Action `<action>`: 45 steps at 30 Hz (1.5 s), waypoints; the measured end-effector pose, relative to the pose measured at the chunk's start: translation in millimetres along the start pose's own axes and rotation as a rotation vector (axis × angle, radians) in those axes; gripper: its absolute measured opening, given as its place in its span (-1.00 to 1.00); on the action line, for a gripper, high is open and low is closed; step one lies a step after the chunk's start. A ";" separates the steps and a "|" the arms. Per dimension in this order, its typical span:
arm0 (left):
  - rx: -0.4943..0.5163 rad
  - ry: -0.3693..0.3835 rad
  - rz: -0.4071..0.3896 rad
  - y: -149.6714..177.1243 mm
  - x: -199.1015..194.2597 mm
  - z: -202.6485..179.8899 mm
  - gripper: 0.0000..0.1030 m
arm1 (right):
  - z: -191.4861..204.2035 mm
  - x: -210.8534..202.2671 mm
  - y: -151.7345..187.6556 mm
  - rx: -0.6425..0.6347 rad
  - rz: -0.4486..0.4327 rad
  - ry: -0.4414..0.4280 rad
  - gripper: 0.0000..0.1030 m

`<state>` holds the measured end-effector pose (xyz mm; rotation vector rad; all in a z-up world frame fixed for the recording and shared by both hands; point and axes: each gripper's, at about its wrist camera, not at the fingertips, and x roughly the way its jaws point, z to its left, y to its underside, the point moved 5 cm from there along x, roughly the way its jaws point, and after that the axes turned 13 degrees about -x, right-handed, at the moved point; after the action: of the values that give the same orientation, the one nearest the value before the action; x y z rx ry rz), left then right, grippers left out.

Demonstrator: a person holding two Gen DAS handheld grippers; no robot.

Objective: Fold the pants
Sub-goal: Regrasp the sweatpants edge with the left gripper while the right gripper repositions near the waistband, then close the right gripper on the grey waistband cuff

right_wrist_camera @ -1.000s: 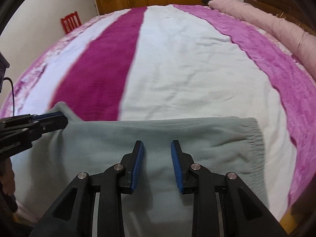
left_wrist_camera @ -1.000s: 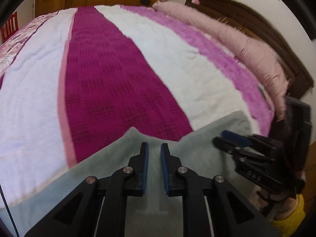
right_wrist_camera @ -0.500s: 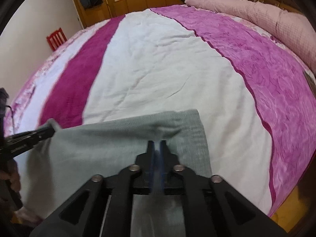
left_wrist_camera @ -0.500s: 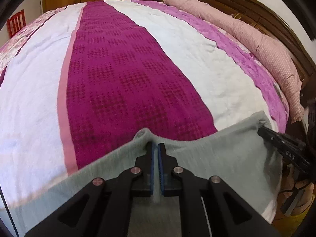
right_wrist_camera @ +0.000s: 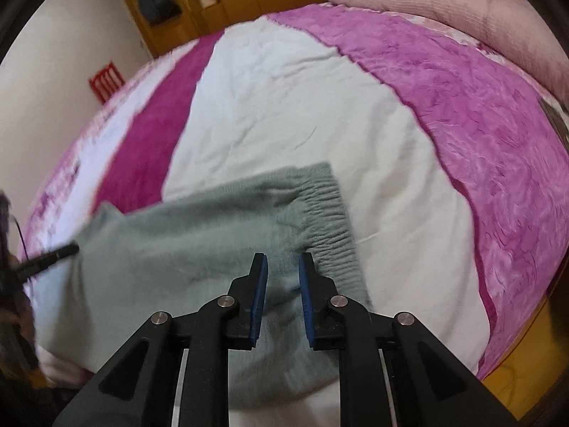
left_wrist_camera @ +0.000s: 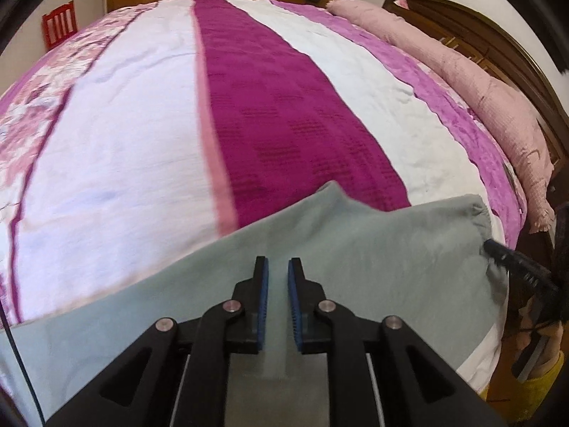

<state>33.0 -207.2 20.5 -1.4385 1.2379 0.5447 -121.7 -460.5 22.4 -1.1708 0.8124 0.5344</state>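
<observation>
Pants [left_wrist_camera: 355, 256]: grey-green, flat on bed [left_wrist_camera: 142, 163], beneath both tools. Left hand-held gripper [left_wrist_camera: 277, 277]: clamped half a second ago, now opening, no cloth pinched. Right hand-held gripper [right_wrist_camera: 282, 277]: likewise opening, beside waistband [right_wrist_camera: 330, 220]. Fold apparently released; smoothing or next fold pending.

Soft, matt grey-green fleece pants [right_wrist_camera: 199, 249] lie on a woven, textured cloth bedspread [left_wrist_camera: 284, 114] beside a glossy wooden headboard [left_wrist_camera: 498, 46].
</observation>
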 end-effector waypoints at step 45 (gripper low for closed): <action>-0.353 -0.281 -0.039 88.9 -72.7 187.9 0.56 | -2.9 19.6 52.6 0.179 -0.046 -0.211 -0.04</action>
<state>-15.6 5.5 -9.2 -1.6073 0.9186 0.9393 -149.5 -447.2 -24.7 -0.9488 0.6365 0.5267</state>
